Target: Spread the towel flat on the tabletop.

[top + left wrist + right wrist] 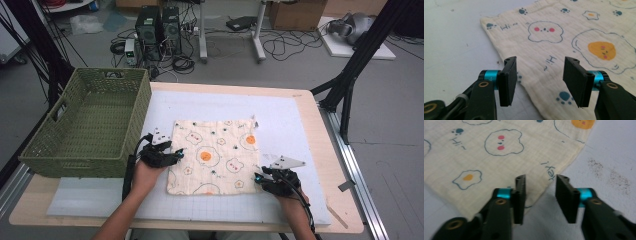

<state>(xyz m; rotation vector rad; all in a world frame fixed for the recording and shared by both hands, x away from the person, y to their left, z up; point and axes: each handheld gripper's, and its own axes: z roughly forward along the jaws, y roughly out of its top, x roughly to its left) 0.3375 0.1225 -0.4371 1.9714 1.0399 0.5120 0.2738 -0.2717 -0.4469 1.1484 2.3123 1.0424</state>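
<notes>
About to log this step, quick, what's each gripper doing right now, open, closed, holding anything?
Left gripper: open, holding nothing, jaws over the cloth's edge.
Right gripper: open, holding nothing, jaws at the cloth's edge.

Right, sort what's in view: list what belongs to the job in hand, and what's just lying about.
In the job:
- cloth, flat on the table
- left gripper, open at the cloth's left edge
- right gripper, open at its near right corner

Lying about:
- green basket, beside the cloth
- computer towers, on the floor
- cardboard box, on the floor
</notes>
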